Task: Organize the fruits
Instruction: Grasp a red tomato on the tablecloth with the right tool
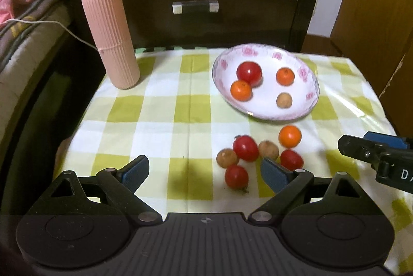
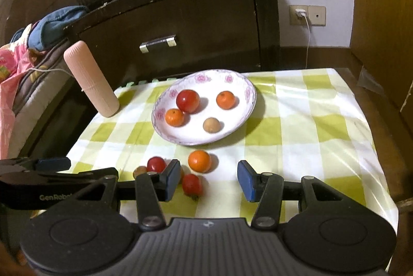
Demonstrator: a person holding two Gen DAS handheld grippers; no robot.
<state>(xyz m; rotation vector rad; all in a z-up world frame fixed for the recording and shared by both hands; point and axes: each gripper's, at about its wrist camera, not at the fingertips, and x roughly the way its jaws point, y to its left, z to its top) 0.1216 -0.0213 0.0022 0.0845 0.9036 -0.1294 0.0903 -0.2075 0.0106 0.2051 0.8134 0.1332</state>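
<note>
a small table under a green checked cloth (image 2: 296,126) stands before a dark cabinet (image 2: 180,25), with a pink ribbed case (image 1: 111,36) at its back left. the plate (image 2: 240,87) already holds four fruits; six more lie bunched on the cloth just in front of it. the sorting looks partly done. both the left gripper (image 1: 205,170) and right gripper (image 2: 209,179) are spread wide and empty. the orange (image 2: 199,160) sits ahead of the right one, so lowering over it and closing seems next.
</note>
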